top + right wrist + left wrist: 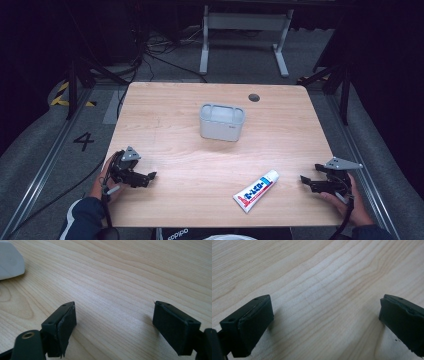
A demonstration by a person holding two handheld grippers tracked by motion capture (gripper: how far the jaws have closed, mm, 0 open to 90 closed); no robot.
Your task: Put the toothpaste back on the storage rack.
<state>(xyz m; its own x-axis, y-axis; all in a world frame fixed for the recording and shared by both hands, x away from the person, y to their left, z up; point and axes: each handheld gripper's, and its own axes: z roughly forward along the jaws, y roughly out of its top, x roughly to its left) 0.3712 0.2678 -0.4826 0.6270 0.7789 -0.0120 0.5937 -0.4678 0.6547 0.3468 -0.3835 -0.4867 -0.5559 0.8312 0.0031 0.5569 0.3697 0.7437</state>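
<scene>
A white toothpaste tube (256, 190) with red and blue lettering lies slantwise near the table's front edge, right of centre. A pale grey open-topped container (222, 121) stands upright mid-table. My left gripper (148, 178) rests at the front left, held by a hand, with its jaws pointing right. In the left gripper view it (325, 322) is open over bare wood. At the front right my right gripper (306, 182) points left toward the tube, a short way from it. In the right gripper view it (113, 325) is open and empty, with a white rounded end (10, 263) at the top left corner.
The wooden table (165, 125) has a dark round hole (254, 97) near its far right side. Beyond it stand a white frame (245, 35), cables and dark stands on a grey floor marked 4 (83, 141).
</scene>
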